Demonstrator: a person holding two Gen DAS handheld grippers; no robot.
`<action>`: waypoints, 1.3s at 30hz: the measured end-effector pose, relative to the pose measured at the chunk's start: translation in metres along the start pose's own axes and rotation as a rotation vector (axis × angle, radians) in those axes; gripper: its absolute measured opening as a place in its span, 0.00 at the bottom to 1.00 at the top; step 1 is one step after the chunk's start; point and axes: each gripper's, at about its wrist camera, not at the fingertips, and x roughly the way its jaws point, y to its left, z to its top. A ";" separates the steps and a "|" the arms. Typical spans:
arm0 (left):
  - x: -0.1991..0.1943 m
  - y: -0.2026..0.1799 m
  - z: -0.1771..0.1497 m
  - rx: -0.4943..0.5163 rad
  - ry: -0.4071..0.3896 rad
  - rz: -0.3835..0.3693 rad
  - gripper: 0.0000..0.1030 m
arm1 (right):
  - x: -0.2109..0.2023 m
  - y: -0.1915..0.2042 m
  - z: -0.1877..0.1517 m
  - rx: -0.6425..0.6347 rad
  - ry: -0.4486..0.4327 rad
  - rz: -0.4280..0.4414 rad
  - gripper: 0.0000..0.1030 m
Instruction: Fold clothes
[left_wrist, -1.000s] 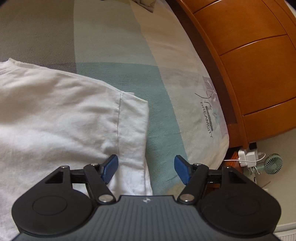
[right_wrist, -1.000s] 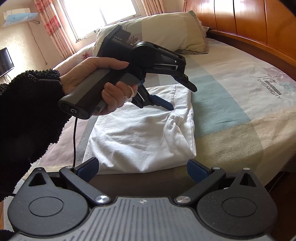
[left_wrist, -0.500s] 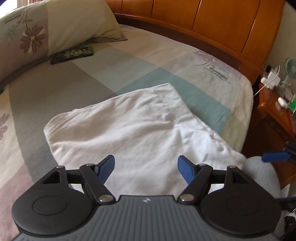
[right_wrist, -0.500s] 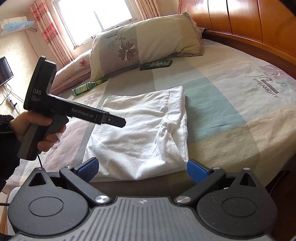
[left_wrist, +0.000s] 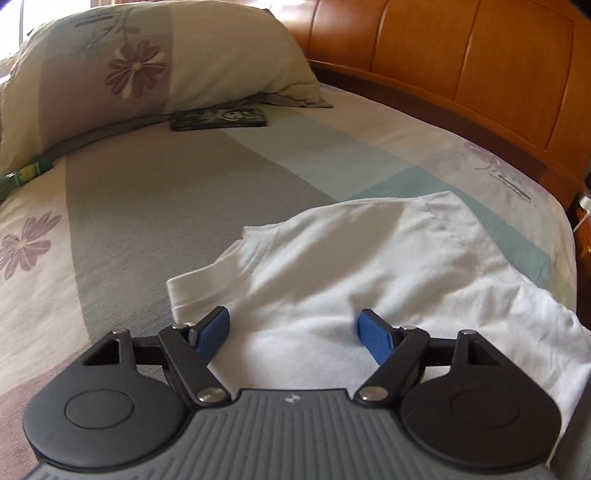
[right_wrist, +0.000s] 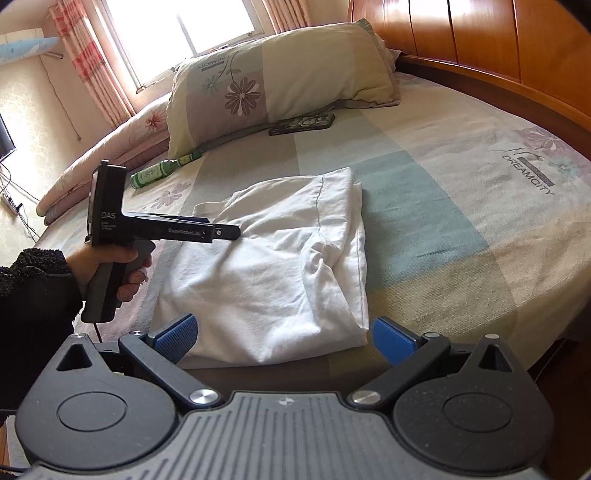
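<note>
White shirt (right_wrist: 280, 266) folded on a bed (right_wrist: 461, 206), near edge.
Left tongs (left_wrist: 293, 334) hover over the shirt's near left part, jaws opening, nothing gripped. Right tongs (right_wrist: 282, 338) stand apart, empty, at its near edge.

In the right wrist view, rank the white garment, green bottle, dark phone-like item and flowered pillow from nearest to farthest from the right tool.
1. White garment, folded on the bed just ahead of the right tool.
2. Green bottle, farther back, left.
3. Dark phone-like item, centre, at the pillow's foot.
4. Flowered pillow, at the back, near the headboard.
</note>
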 end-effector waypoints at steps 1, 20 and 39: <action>-0.002 0.003 0.000 -0.006 0.000 0.012 0.76 | 0.002 -0.001 0.001 -0.003 0.004 -0.002 1.00; 0.001 0.005 0.003 -0.052 -0.041 -0.171 0.74 | 0.155 -0.022 0.110 -0.305 0.083 0.202 0.99; -0.071 -0.057 -0.017 0.035 0.005 -0.187 0.76 | 0.058 -0.004 0.036 -0.389 0.107 0.312 0.93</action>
